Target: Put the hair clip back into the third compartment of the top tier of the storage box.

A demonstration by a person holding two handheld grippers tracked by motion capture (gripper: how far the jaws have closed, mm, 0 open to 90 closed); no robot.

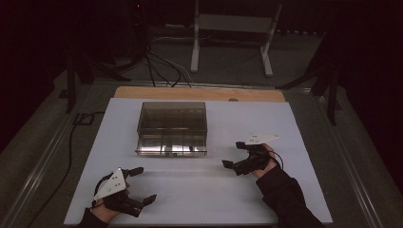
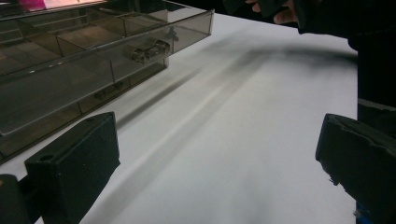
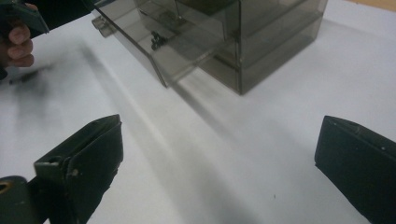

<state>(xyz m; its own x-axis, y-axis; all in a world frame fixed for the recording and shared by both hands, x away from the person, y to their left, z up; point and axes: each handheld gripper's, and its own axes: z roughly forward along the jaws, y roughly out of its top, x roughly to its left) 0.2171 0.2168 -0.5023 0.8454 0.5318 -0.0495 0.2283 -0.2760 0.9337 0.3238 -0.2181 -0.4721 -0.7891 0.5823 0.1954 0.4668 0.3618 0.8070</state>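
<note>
Fingers of left gripper (image 1: 142, 185) and right gripper (image 1: 233, 154) spread wide, empty, angled toward the drawer box (image 1: 172, 128).

Light: dim throughout; the far end and both sides of the room fall into near black.
Floor (image 1: 228, 66): grey, carpet-like, visible beyond and beside the counter.
Counter (image 1: 294, 142): covered by a white sheet; a strip of bare wood (image 1: 199, 93) shows along its far edge.
Rails: a metal rail (image 1: 43, 161) runs along the left side, another (image 1: 349, 156) along the right.
White frame (image 1: 233, 28): a pale stand with two legs, on the floor behind the counter.
Cables (image 1: 159, 64): black, trailing across the floor at the far left; one more (image 1: 71, 142) runs beside the left rail.
Dark stands: black legs at the left (image 1: 71, 71) and right (image 1: 328, 80).
</note>
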